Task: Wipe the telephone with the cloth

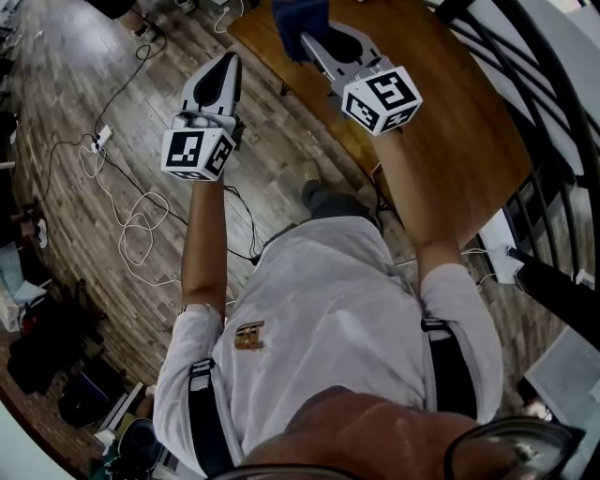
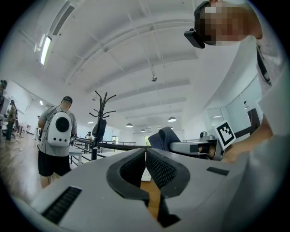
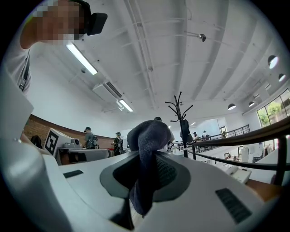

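Note:
My right gripper (image 1: 321, 42) is shut on a dark blue cloth (image 1: 300, 21), held over the near end of a wooden table (image 1: 450, 122). In the right gripper view the cloth (image 3: 149, 136) bulges above the closed jaws and hangs down between them. My left gripper (image 1: 228, 62) is held over the floor left of the table, shut with nothing between its pads (image 2: 154, 165). The left gripper view also shows the right gripper (image 2: 192, 147) with the cloth (image 2: 164, 136) to its right. No telephone can be made out; only a small white shape (image 2: 146, 174) shows past the left jaws.
Cables and a power strip (image 1: 103, 139) lie on the wooden floor at the left. A black railing (image 1: 553, 103) runs along the table's right side. A coat stand (image 2: 97, 122) and a person with a white backpack (image 2: 56, 136) stand ahead. More people (image 3: 88, 138) are in the distance.

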### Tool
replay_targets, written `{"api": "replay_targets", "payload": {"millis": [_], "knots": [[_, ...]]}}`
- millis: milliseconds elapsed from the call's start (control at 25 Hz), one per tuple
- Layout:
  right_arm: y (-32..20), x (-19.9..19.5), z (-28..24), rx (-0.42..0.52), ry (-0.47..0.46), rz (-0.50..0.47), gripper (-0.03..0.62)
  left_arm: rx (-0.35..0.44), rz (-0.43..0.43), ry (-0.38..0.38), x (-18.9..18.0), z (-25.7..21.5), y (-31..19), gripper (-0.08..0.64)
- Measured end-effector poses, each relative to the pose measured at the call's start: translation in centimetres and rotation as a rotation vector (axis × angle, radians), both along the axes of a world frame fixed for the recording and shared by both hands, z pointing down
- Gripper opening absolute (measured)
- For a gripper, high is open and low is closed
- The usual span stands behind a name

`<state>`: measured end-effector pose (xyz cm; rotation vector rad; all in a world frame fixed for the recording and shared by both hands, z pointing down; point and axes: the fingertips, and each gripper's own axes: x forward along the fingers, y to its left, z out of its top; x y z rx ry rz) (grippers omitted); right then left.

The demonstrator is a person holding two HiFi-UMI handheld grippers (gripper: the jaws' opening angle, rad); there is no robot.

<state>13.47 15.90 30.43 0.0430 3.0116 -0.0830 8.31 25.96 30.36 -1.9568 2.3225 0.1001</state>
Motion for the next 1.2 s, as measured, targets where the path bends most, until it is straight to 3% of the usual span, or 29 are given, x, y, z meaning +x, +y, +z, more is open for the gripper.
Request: {"api": "replay_targets", "payload": {"millis": [120, 320, 640, 1200], "knots": [[-1.9, -1.2, 0.0, 0.001, -0.004, 0.009, 0.078, 0.005, 0.007, 0.002, -1.1, -0.4, -2.0, 0.020], [-9.2, -10.8, 2.0, -0.016, 0.011, -0.008, 0.078, -0.010, 0.002, 0.021, -10.6, 1.0, -10.2, 0.020], [-15.9, -13.8, 2.5, -0.030, 0.023, 0.004, 0.078, -0.035, 0.026, 0.026, -13.4, 1.2, -18.0, 0.020], [-21.9, -17.6, 3.5, -0.036, 0.054, 0.120, 0.078, -0.052, 0.141, 0.030, -18.7, 2.1, -25.6, 0.020]]}}
